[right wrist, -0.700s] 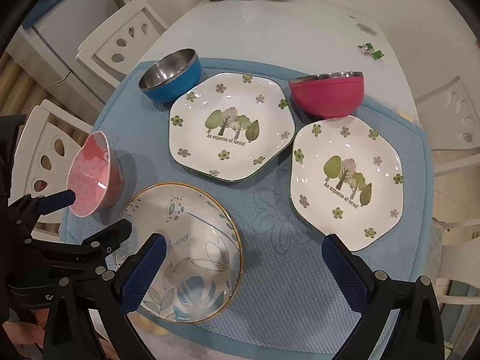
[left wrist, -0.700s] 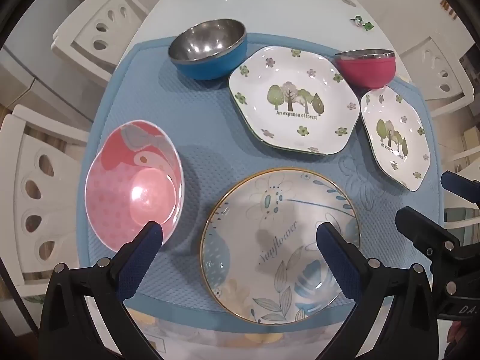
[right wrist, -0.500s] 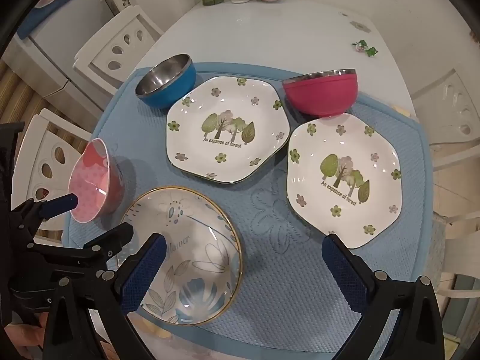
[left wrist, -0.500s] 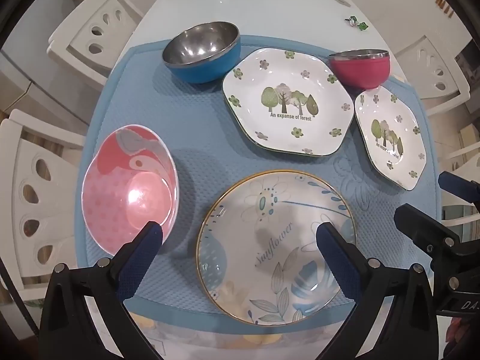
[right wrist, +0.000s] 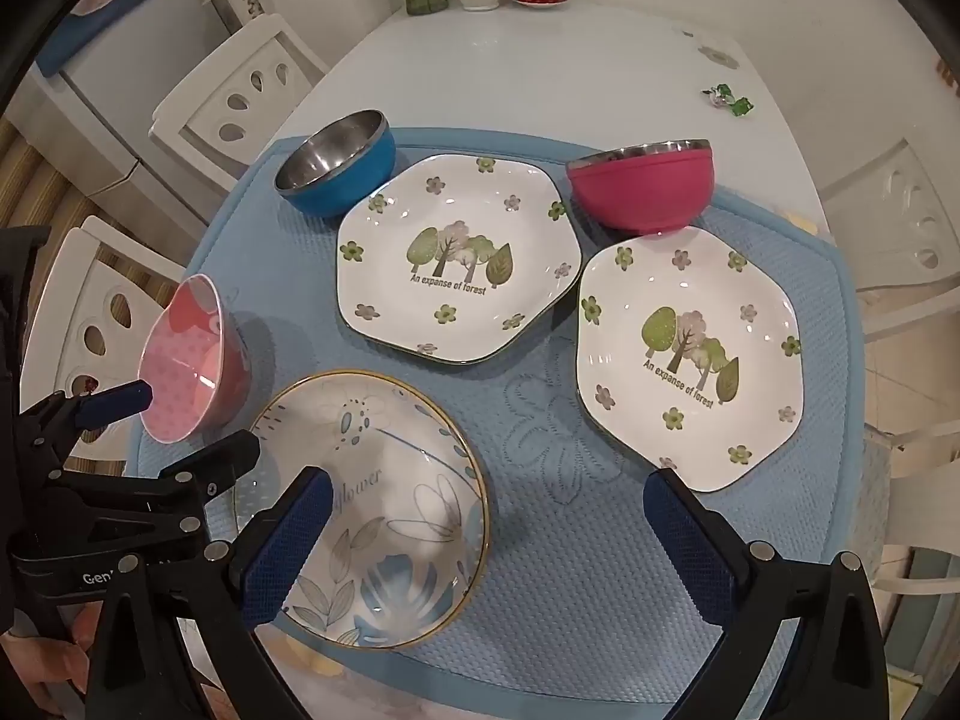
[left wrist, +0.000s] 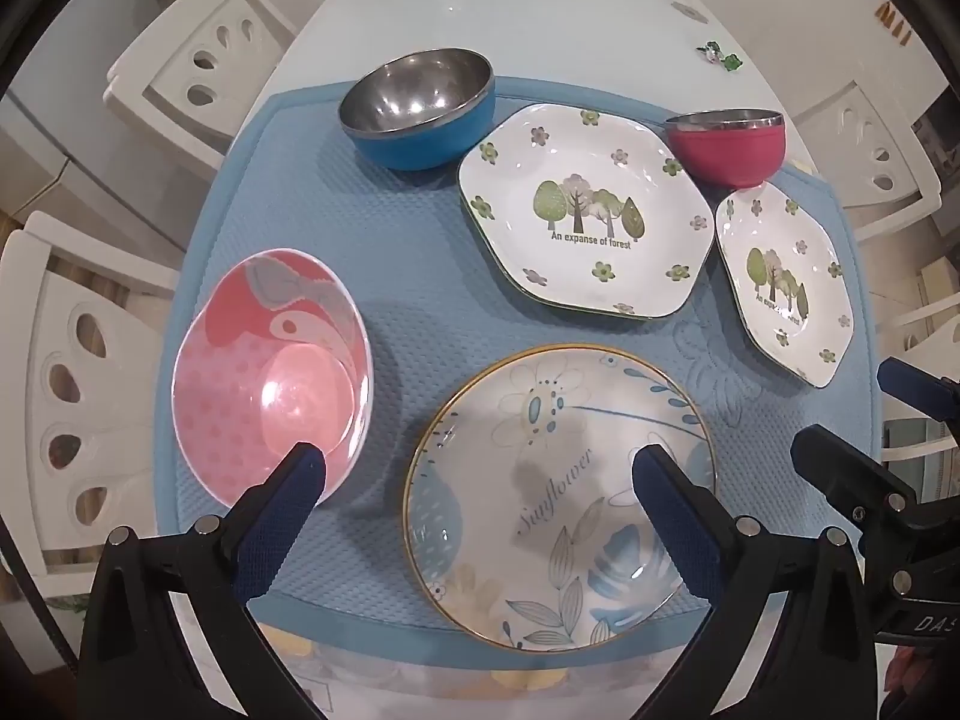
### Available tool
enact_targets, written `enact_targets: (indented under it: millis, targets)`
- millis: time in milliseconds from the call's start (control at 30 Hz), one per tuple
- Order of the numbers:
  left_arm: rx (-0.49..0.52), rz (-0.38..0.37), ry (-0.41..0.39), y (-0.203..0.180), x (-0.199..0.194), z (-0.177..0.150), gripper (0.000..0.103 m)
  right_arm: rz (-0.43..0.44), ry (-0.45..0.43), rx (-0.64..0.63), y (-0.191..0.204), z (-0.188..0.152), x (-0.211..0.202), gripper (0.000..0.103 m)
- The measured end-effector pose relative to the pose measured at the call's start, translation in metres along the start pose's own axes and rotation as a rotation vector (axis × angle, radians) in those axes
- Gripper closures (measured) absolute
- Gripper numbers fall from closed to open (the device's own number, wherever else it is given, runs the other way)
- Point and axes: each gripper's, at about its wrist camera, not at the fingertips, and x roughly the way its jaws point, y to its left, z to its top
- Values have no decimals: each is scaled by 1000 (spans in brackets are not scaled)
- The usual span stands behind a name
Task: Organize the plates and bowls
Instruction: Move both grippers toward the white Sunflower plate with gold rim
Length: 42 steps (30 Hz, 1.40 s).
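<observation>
Both my grippers hang above the near edge of the blue mat (left wrist: 420,276), pointing steeply down, and both are spread wide with nothing between the fingers. My left gripper (left wrist: 480,480) frames the low middle of its view; my right gripper (right wrist: 486,504) does the same in its own.

Nearest, at lower centre of the left view, lies the round sunflower plate (left wrist: 558,498), flat and face up, its lettering running diagonally up to the right. Just left of it stands the pink bowl (left wrist: 270,372), upright, mouth up. In the right view one left finger crosses in front of its rim; I cannot tell whether they touch.

Further up come two hexagonal forest plates: the middle plate (right wrist: 456,258) at frame centre and the right plate (right wrist: 690,354) in the right half, edges close or touching. Both lie flat. The middle one's text reads level; the right one's slants down to the right. None of the pieces has a real long axis.

Farthest, the blue bowl (right wrist: 339,165) sits upper left and the red bowl (right wrist: 645,186) upper right, both upright with steel insides.

As I judge it, nothing is sorted yet: every piece sits alone on the mat, unstacked. All stacking of plates and nesting of bowls remains.
</observation>
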Motion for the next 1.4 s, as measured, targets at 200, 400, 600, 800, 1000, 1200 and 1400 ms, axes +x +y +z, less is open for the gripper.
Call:
enact_targets:
  millis: [200, 400, 600, 800, 1000, 1200, 1400]
  targets:
    - [-1, 5, -7, -1, -2, -1, 1, 6, -17, 0, 2, 0, -5, 0]
    - [1, 5, -11, -2, -4, -2, 1, 13, -21, 3, 2, -1, -8, 0]
    - [5, 1, -14, -3, -6, -4, 1, 17, -27, 6, 2, -2, -10, 0]
    - [-3, 2, -12, -4, -7, -5, 1, 20, -20, 16, 2, -3, -10, 0]
    - [-9, 0, -17, -2, -10, -7, 1, 21, -24, 13, 4, -5, -11, 0]
    - [-2, 36, -31, -3, -14, -8, 1, 40, -30, 17, 4, -7, -12, 0]
    - [6, 45, -43, -4, -18, -11, 1, 53, -37, 28, 5, -12, -16, 0]
